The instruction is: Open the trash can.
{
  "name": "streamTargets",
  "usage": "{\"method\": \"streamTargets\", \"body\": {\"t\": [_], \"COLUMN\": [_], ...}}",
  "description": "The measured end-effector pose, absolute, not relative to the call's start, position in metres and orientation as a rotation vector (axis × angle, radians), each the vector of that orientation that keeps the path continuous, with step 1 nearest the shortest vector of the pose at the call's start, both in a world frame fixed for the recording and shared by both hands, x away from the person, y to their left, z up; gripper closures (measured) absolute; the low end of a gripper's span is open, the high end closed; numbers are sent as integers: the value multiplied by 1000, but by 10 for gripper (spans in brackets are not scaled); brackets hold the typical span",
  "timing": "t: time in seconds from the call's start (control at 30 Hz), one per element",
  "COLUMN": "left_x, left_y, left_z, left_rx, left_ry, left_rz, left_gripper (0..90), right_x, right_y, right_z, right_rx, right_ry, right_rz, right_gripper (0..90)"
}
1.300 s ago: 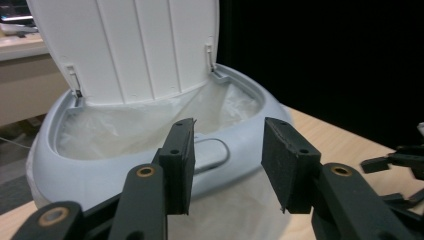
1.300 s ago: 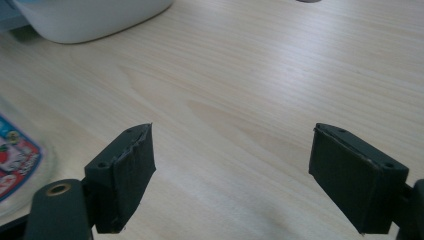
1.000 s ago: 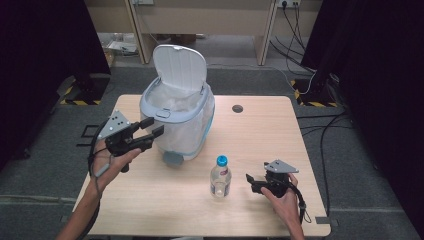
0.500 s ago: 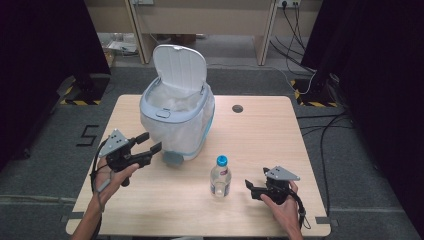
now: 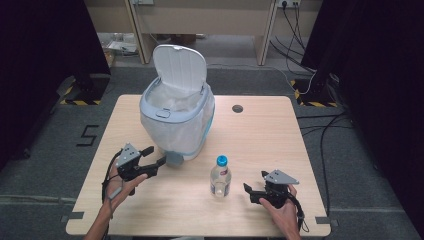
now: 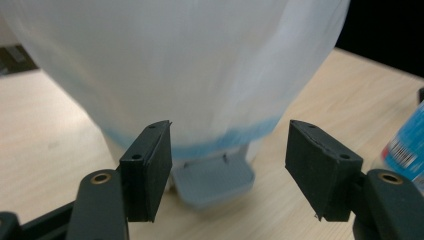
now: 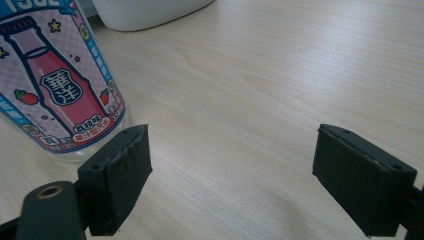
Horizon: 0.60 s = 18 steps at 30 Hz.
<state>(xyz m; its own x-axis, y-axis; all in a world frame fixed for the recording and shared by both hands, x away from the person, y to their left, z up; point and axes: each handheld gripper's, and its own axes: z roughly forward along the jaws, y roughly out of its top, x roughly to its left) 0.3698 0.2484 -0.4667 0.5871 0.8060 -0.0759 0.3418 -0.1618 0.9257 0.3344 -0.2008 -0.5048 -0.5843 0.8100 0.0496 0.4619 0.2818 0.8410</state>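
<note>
A clear bottle [image 5: 220,175] with a blue cap and pink label (standing upright) is seen near the right gripper [image 5: 256,193], just beside its left jaw. Both the right and left gripper [image 5: 156,159] are held wide open, empty.

**Cut off, blurred or out of sight**

In the left gripper view the bin [image 6: 190,65] runs off the top edge, so its rim and lid are cut away, and its bagged wall is a soft blur. At the right edge of that frame only a sliver of the bottle [image 6: 407,145] shows; the print on its label is too smeared to read.

In the right gripper view the bottle [image 7: 55,75] is cropped by the upper left corner, neck and cap gone, and the top line of its label is sliced through.

In the high view the bottle's [image 5: 220,176] label is too small to read, and the inside of the bin [image 5: 175,112] is hidden below its rim.
</note>
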Motion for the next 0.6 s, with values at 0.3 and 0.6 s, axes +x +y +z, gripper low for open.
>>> {"method": "streamTargets", "body": {"t": [0.3,0.6], "left_x": [382,384], "left_y": [250,255], "left_z": [-508,-521], "left_rx": [1858,1914], "left_ry": [1047,1106], "left_rz": [502,468], "left_gripper": [347,338], "right_x": [333,330], "right_y": [-200,-199], "right_z": [-509,-509], "right_rx": [1142,1144], "right_ry": [2178,2181], "right_rz": [1234,1241], "right_gripper": [158,158]}}
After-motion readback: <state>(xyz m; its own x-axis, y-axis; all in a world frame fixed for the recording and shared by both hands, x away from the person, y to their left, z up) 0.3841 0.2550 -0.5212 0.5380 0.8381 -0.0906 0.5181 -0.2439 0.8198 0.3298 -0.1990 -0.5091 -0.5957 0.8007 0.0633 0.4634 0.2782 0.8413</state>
